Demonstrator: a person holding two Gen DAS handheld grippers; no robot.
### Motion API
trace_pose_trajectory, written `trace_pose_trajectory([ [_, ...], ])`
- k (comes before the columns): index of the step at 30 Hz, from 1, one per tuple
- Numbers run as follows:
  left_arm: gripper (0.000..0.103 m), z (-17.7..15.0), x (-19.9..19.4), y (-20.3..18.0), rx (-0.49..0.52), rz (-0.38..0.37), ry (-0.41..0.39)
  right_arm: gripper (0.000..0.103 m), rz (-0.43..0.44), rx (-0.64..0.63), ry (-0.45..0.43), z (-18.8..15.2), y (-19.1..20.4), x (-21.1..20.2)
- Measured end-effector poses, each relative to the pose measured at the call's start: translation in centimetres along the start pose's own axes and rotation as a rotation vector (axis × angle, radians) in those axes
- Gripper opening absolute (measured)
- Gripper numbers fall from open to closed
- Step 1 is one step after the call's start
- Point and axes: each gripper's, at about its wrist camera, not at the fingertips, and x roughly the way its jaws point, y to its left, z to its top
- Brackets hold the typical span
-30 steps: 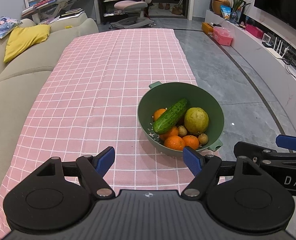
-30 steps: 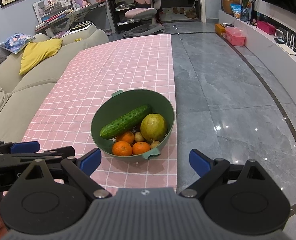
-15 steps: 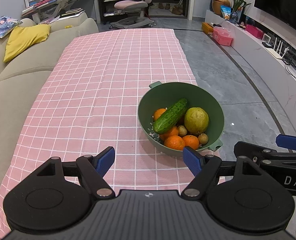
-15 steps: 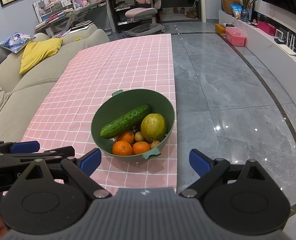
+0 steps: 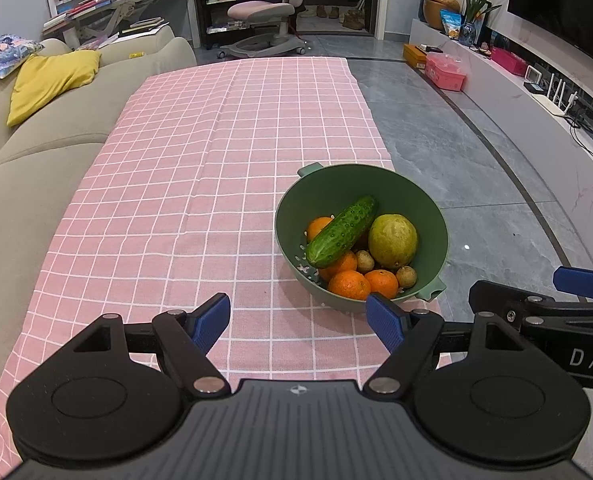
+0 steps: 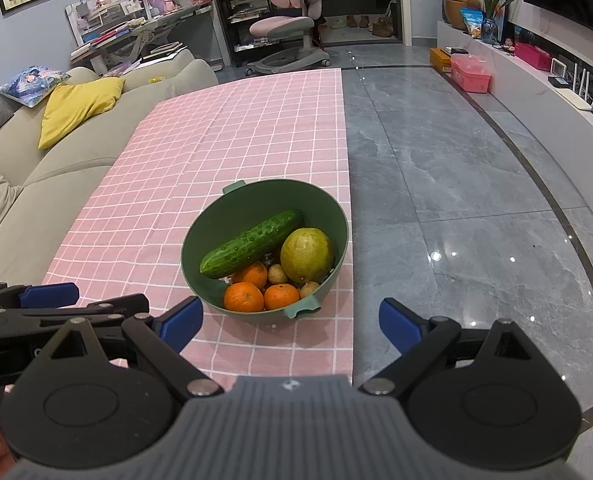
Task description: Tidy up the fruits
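Grey marble floor point(image 6: 456, 184), beige sofa point(image 5: 36, 152) with yellow cushion point(image 5: 52, 80), pink desk chair point(image 6: 284, 28), cluttered desk point(image 6: 136, 32)

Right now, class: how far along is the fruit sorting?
Done: nothing visibly; the cucumber, oranges and large green fruit all sit in the green bowl. In hand: nothing; left gripper and right gripper are open. Left: all sorting.

Both fisheye views look forward and slightly down along their own blue-tipped fingers, from low and near over the pink checked cloth point(image 5: 200, 184). The left wrist view sees the green colander bowl point(image 5: 336, 184) to its right, the right wrist view point(image 6: 256, 200) nearly straight ahead. Both share bowl, cloth, sofa point(image 6: 76, 160) and, probably, the same pink chair.
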Motion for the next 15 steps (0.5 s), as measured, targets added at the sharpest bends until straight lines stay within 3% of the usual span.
trace_pose_trajectory([
  [15, 0.09, -0.07, -0.31, 0.0, 0.004, -0.016, -0.026, 0.091, 0.004, 0.007, -0.005, 0.12, -0.31, -0.17],
])
